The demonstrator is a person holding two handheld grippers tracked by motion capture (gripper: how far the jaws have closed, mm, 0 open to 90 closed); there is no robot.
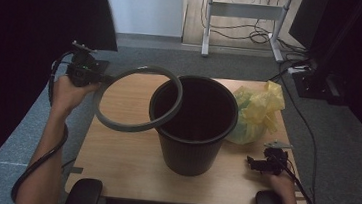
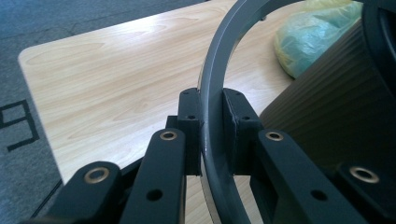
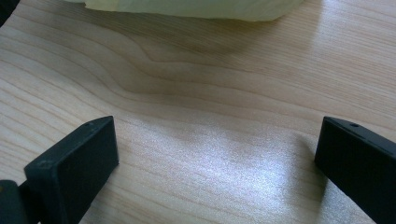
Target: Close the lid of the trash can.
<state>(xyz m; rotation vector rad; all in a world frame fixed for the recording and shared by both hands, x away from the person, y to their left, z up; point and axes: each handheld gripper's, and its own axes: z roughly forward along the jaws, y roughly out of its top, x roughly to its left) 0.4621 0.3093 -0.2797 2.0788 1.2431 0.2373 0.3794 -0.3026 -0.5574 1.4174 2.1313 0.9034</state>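
1. Left gripper [image 1: 102, 78] is up off the table's left edge, and its jaws are pinched tight on the grey ring [image 1: 134, 127] – in the left gripper view the ring's band [image 2: 212, 116] runs straight up between the two black pads

2. From that grip the ring swings out ahead of the jaws and to their right, tilted in the air, and its far arc hangs over the rim of the black bin [image 1: 193, 133], overlapping the bin's near-left edge; whether it touches the rim, hard to tell

3. The bin stands upright on the wooden table [image 1: 123, 161], just right of the left gripper's jaws in its own view, ribbed wall [image 2: 322, 116] close by

4. Right gripper [image 1: 256, 163] sits low at the table's near right corner, jaws spread wide with bare wood [image 3: 210, 140] between them, gripping nothing

5. Ahead of those open jaws, the yellow bag [image 1: 256, 111] lies crumpled against the bin's right side; its pale edge [image 3: 187, 9] shows at the top of the right gripper view
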